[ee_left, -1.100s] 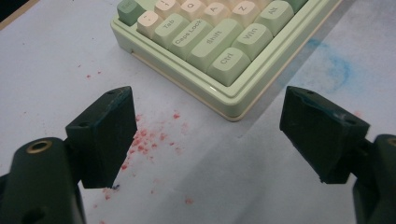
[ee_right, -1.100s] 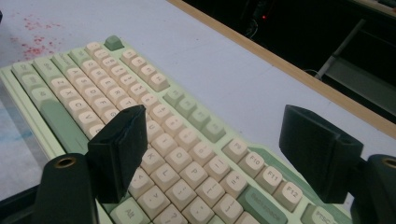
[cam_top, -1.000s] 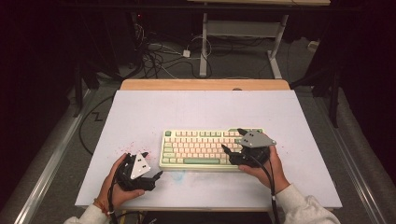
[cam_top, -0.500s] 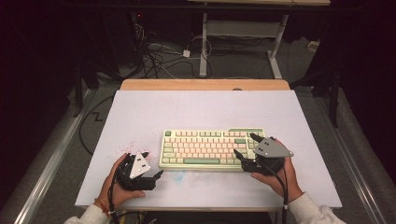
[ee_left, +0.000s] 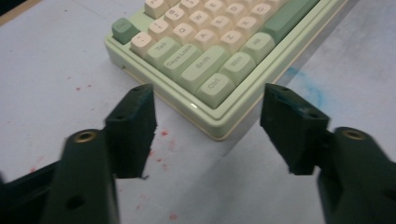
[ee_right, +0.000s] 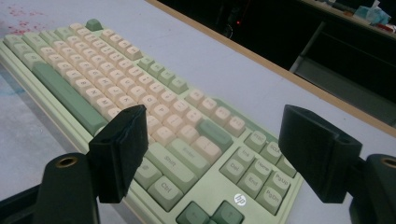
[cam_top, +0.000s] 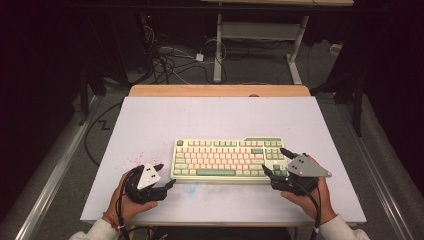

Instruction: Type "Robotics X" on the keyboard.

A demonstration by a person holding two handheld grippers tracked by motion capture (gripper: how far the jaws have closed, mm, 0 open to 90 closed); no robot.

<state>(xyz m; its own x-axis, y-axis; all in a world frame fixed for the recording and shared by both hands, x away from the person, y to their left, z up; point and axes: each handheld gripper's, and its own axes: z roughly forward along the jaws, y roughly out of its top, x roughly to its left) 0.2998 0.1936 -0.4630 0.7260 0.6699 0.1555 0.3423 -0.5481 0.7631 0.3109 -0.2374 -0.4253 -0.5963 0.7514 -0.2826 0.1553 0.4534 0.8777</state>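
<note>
On the near half of the table [cam_top: 150, 120] the keyboard [cam_top: 227, 159] lies flat. Your left gripper [cam_top: 165, 176] sits just off its near left corner, jaws apart around nothing. Your right gripper [cam_top: 276, 161] spans its near right corner, jaws wide apart.

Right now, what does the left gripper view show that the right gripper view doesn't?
Left gripper view only: the keyboard's Ctrl corner, red specks and a blue smear on the table.

Right gripper view only: the hp logo, the Del/End key block, the table's wooden edge.

Both: an open claw in front of the green-and-cream keyboard.
</note>
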